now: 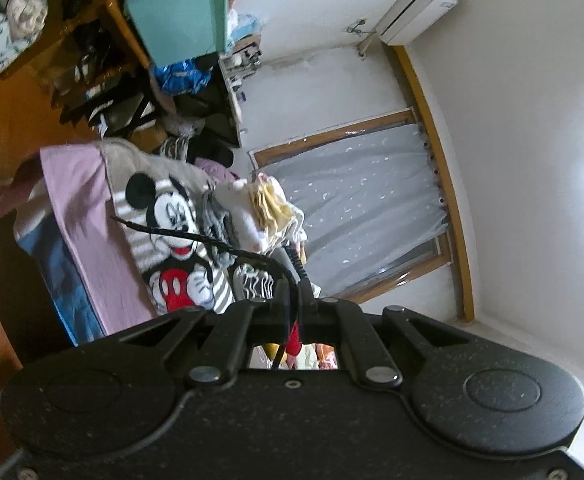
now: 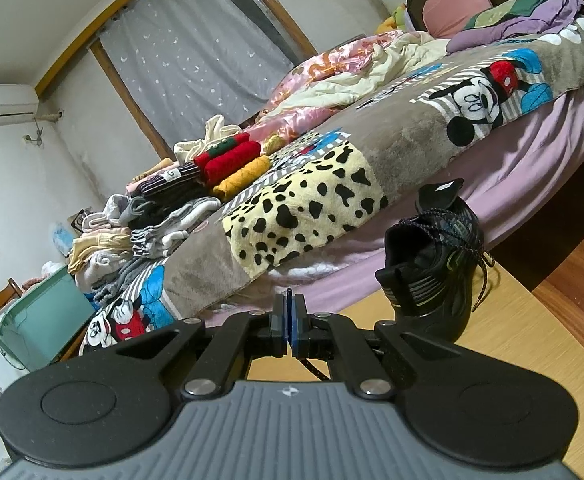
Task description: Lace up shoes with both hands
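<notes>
Right wrist view showed the black mesh sneaker (image 2: 432, 256) standing on the light wooden table (image 2: 532, 340), ahead and right of the right gripper (image 2: 290, 320), toe pointing away towards the bed's pink sheet (image 2: 532, 140). That gripper's fingers were pressed together; whether they pinched lace I could not tell. The left gripper (image 1: 292, 300) pinched the black speckled shoelace (image 1: 195, 236), which trailed leftward from its fingers; no shoe showed there, so the right hand seemed nearer.

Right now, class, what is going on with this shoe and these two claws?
A person is lacing a black shoe that stands on a wooden table beside the bed. The left claw is shut on a black lace, which trails away from it in the air. The right claw is also shut, near the shoe's heel; a dark cord runs below it, but whether it is gripped is unclear.
</notes>
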A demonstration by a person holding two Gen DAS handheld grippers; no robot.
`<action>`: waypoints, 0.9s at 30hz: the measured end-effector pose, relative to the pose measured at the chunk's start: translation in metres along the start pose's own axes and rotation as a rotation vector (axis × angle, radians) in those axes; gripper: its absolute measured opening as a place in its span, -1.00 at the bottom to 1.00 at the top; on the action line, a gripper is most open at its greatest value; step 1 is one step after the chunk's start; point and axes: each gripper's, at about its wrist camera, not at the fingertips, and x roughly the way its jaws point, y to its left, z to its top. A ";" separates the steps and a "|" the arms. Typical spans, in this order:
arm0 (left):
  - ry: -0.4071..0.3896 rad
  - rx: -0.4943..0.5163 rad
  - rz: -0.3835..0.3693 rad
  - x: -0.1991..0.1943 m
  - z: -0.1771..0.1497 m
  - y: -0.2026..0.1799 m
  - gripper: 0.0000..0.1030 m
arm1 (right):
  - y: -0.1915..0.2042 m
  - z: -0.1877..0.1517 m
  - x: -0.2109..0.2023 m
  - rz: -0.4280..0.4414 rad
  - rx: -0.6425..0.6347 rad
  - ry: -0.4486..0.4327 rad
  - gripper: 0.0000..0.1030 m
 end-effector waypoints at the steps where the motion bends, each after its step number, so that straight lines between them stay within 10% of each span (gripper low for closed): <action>1: -0.005 0.009 -0.001 -0.001 0.002 -0.002 -0.98 | 0.000 0.000 0.000 0.000 -0.001 0.001 -0.92; 27: -0.022 0.163 0.116 -0.016 0.042 -0.019 -0.98 | -0.003 0.002 -0.001 -0.013 -0.009 -0.014 -0.92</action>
